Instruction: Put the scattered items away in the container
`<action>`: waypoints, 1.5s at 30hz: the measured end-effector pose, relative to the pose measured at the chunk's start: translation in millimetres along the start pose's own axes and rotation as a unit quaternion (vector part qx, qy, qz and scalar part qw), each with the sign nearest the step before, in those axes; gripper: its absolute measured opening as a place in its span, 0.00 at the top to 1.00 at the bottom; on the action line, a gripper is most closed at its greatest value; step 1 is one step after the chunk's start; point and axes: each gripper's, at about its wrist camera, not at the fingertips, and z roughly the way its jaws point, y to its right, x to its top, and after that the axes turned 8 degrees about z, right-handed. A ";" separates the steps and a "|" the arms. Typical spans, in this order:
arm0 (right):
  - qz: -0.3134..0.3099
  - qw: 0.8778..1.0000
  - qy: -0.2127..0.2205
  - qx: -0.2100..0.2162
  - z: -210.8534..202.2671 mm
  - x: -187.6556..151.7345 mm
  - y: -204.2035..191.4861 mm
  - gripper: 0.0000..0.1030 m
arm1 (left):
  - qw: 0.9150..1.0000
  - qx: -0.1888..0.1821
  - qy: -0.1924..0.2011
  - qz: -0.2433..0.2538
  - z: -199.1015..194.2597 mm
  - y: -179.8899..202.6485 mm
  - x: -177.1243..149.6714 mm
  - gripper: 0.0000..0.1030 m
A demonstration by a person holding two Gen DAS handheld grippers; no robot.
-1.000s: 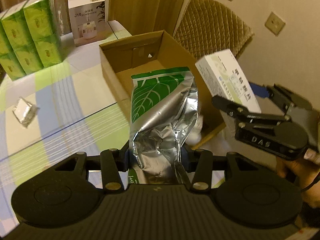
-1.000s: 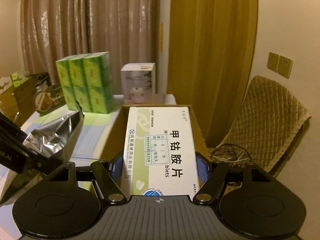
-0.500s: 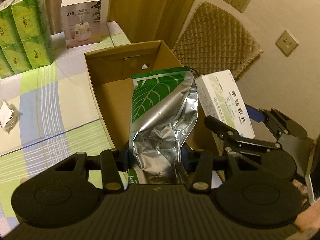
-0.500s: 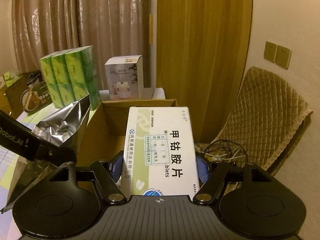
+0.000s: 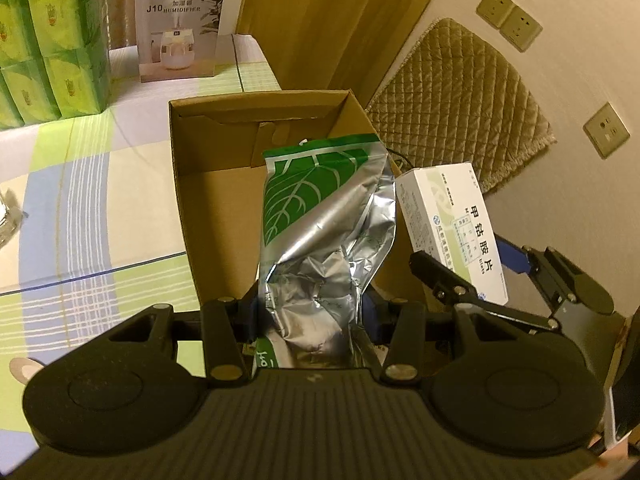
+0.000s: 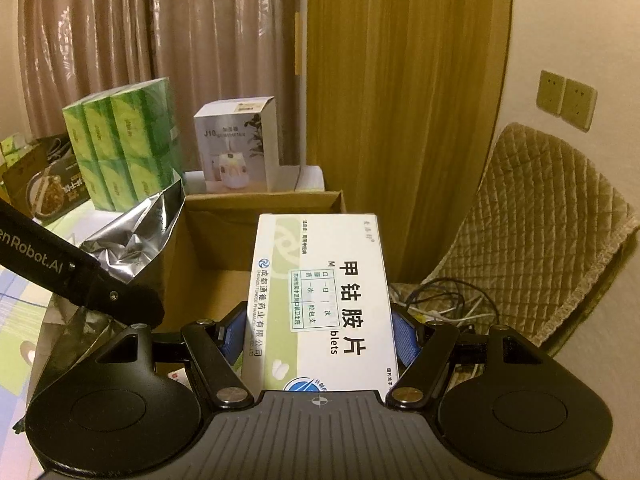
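Left gripper (image 5: pixel 308 308) pinching foil pouch (image 5: pixel 324 224) at lower end, over open cardboard box (image 5: pixel 180 184) on desk (image 5: pixel 80 200). Pouch looks light, crinkly, slippery, prob. floppy. Right gripper (image 6: pixel 320 340) clamps pill carton (image 6: pixel 324 296) by long sides, at box's right wall; stiff, light.

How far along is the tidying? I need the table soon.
Nothing clearly lies in the cardboard box yet. In hand: the left gripper holds a foil pouch over it, and the right gripper holds a white medicine box at its edge. Left: a small packet on the table.
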 end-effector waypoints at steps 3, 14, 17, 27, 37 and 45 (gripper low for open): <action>0.005 1.000 -0.004 0.002 7.3 2.9 2.2 0.34 | 1.000 -0.002 0.001 -0.010 6.0 -3.0 4.4 0.59; 0.007 1.000 -0.020 0.000 32.6 8.5 5.8 0.34 | 0.999 -0.014 0.007 -0.045 25.0 -11.3 17.3 0.59; 0.006 1.000 -0.023 -0.001 37.5 8.3 6.8 0.34 | 0.999 -0.009 0.007 -0.047 29.6 -12.5 19.5 0.59; 0.005 1.000 -0.024 -0.003 43.2 9.1 7.1 0.34 | 0.998 -0.003 0.011 -0.062 38.3 -20.3 24.7 0.59; 0.004 1.000 -0.024 -0.004 46.8 12.2 6.9 0.34 | 0.996 0.001 0.018 -0.084 37.3 -28.3 28.7 0.56; 0.003 1.000 -0.023 -0.005 48.0 12.7 6.8 0.34 | 0.996 0.002 0.031 -0.084 27.0 -35.2 27.7 0.57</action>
